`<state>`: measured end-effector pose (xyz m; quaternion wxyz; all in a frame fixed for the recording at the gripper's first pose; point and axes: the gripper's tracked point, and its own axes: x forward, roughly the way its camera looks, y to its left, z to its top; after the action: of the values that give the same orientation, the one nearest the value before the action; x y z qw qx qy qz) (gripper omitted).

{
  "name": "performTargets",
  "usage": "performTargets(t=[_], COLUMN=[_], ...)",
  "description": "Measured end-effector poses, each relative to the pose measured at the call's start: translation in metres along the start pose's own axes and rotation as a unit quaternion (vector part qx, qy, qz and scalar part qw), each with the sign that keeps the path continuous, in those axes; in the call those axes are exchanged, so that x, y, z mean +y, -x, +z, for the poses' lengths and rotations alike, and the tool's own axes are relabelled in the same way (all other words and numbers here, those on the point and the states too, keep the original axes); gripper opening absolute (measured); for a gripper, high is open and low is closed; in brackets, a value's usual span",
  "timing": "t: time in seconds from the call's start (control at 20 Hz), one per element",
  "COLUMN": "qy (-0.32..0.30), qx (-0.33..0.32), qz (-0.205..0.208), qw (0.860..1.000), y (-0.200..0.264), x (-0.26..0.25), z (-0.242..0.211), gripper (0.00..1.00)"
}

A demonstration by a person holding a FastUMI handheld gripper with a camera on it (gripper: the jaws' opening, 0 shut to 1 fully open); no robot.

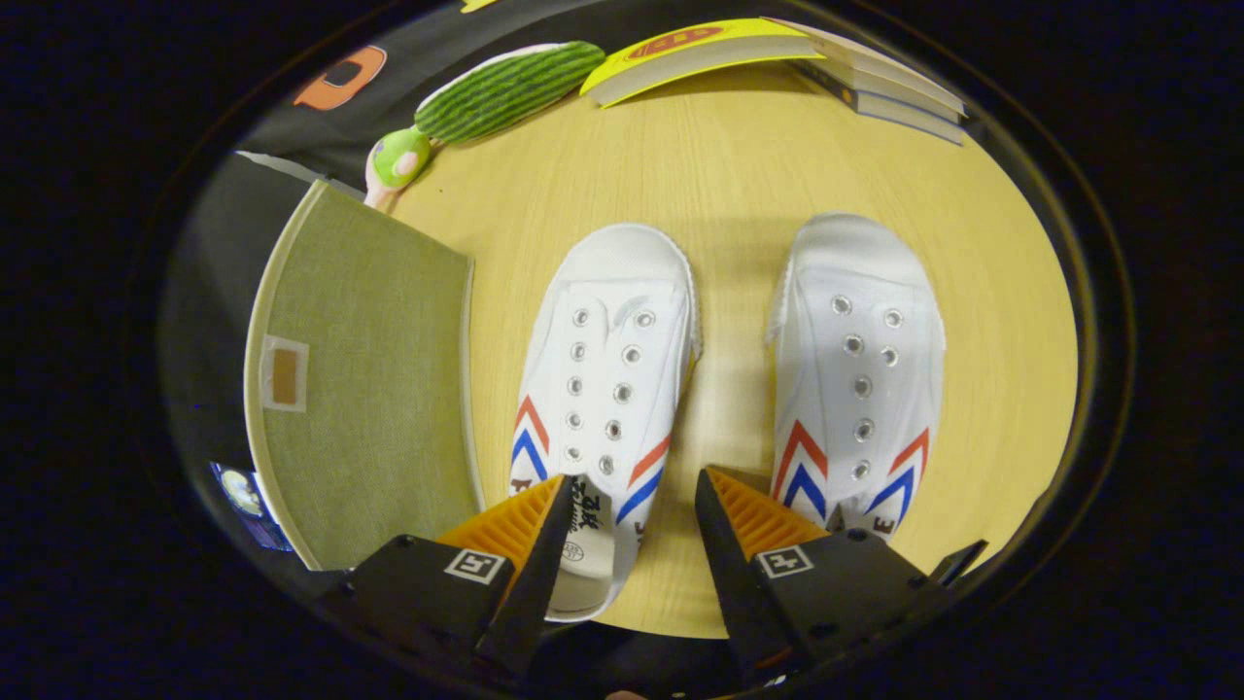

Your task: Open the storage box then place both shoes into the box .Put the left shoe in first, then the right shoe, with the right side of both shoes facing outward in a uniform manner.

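Between the spread tongs (632, 486), white canvas left shoe's (604, 389) rounded heel opening.

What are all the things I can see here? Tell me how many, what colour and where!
Shoes: 2, white with red and blue stripes, side by side on the table; left shoe, right shoe.
Storage box: 1, olive green, lid shut, beside the left shoe.
Plush toy: 1, green, beyond the box.
Books: a few, one yellow, beyond the shoes.
Table: 1, light wood.
Gripper: 1, open, fingers above the shoes' heels.
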<state>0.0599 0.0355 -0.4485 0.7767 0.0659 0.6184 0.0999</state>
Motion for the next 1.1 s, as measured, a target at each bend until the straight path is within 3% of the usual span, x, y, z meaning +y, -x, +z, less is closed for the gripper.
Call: performTargets(t=[0.2, 0.3, 0.4, 0.45, 0.6, 0.85, 1.1], qy=[0.037, 0.019, 0.0, -0.01, -0.025, -0.065, -0.037], qx=[0.012, 0.016, 0.015, 0.016, 0.008, 0.006, 0.001], qz=[0.006, 0.002, 0.01, 0.014, 0.026, 0.069, 0.083], qw=[0.999, 1.0, 1.0, 1.0, 0.999, 0.995, 0.996], y=[-0.009, -0.011, -0.009, -0.006, -0.002, 0.016, 0.063], x=[0.009, 0.01, 0.009, 0.01, 0.011, 0.028, 0.046], z=[0.001, 0.004, 0.003, 0.002, 0.0, -0.004, -0.015], gripper=[0.67, 0.48, 0.4, 0.29, 0.11, 0.07, 0.06])
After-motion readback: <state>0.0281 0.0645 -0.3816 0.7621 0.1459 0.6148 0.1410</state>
